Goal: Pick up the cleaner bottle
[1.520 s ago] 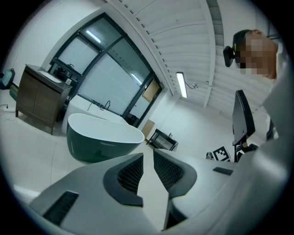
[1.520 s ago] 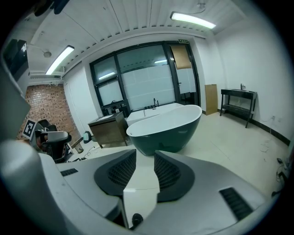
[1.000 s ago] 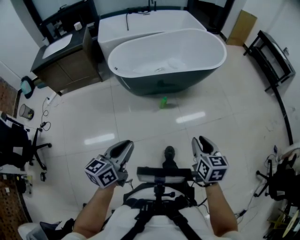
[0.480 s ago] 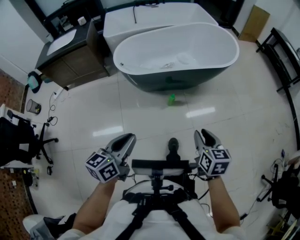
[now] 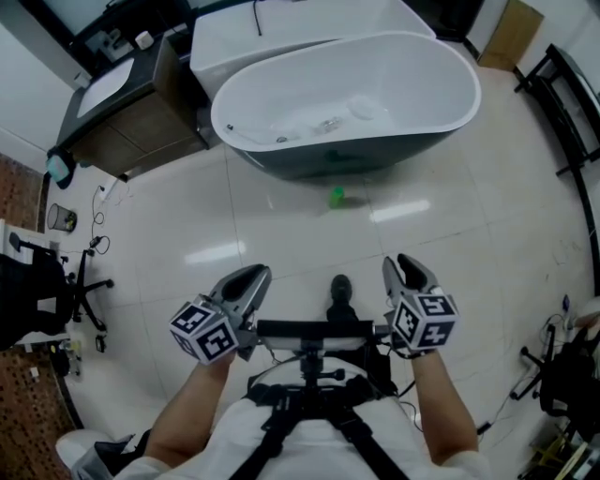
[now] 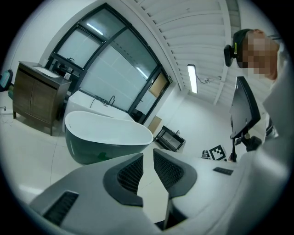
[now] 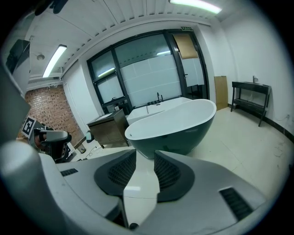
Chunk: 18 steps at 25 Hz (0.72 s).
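Note:
A small green cleaner bottle [image 5: 336, 196] stands on the pale tiled floor just in front of the dark-sided oval bathtub [image 5: 347, 94]. In the left gripper view a green bit of the bottle [image 6: 102, 156] shows against the tub's base, partly hidden by a jaw. The bottle is well ahead of both grippers. My left gripper [image 5: 249, 275] is held out at lower left, its pads [image 6: 131, 172] a narrow gap apart with only floor between them. My right gripper [image 5: 403, 267] at lower right is open too, nothing between its pads [image 7: 167, 172].
A second white tub [image 5: 281, 28] stands behind the first. A wooden vanity [image 5: 131, 112] is at far left, a black rack [image 5: 572, 103] at far right, an office chair [image 5: 37, 281] and cables at left. A person's shoe [image 5: 341, 289] and a chest rig [image 5: 314, 330] lie between the grippers.
The tub and bottle have shifted and grown slightly in the head view as the person steps toward them. Both grippers keep their pose and jaw gaps.

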Available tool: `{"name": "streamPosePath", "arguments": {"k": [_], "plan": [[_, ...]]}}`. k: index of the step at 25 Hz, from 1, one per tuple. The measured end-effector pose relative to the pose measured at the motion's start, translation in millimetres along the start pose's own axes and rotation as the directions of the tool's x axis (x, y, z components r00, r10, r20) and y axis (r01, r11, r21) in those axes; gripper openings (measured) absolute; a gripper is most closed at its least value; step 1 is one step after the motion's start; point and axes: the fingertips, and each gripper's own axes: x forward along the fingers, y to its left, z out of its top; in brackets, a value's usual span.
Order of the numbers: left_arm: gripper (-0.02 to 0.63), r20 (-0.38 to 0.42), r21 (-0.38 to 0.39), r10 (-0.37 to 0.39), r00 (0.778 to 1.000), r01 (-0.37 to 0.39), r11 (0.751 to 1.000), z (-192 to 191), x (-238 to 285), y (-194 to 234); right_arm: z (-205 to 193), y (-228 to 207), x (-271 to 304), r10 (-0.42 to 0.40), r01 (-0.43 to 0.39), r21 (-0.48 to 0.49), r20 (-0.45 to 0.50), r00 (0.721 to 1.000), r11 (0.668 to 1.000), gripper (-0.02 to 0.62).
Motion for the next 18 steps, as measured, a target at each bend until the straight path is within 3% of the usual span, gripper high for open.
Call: {"name": "streamPosePath", "arguments": {"k": [18], "plan": [[0.069,0.003,0.013,0.072,0.997,-0.072,0.997,43.5,87.6,-11.7,41.2,-47.4,59.2,0.126,-0.127,-0.02,-0.062,0.99,0.992,0.121]]}}
